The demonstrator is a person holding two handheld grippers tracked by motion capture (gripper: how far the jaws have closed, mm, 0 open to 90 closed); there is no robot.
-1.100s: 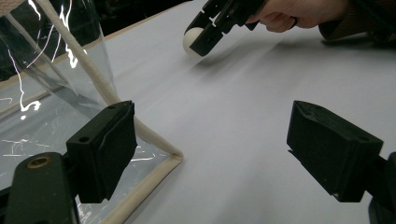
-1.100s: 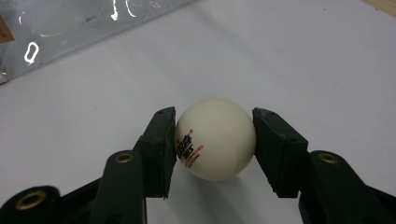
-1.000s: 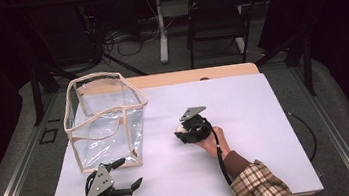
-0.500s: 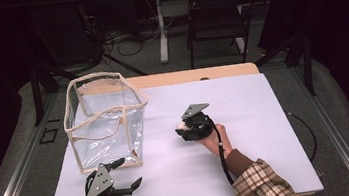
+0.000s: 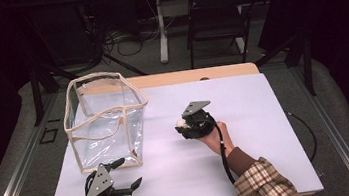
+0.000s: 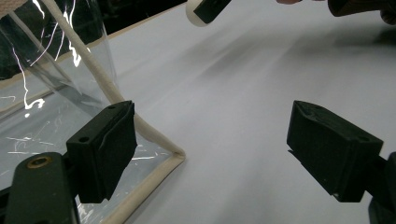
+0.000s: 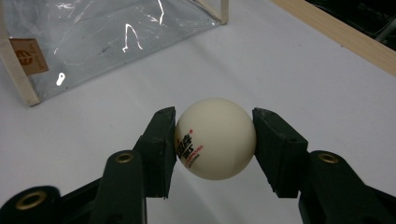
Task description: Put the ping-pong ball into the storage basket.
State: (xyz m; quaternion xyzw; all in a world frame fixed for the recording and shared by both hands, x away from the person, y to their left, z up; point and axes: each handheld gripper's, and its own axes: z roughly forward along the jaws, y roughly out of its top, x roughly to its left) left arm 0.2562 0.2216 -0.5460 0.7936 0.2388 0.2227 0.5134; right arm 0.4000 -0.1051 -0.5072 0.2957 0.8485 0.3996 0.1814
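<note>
The right gripper [image 7: 215,140] pinches a white ball [image 7: 215,138] above the table, near the clear bag [image 5: 106,117]; the left gripper [image 6: 224,154] rests spread (idle). Smooth ball, narrow pads: it could squirt free.

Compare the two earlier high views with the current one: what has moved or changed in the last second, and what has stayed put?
The right gripper, shut on the white ball, has drifted slightly away from the clear bag, towards the person's right; its grip looks unchanged. The left gripper stays open at the table's near edge beside the bag's near corner, and the bag has not shifted.
</note>
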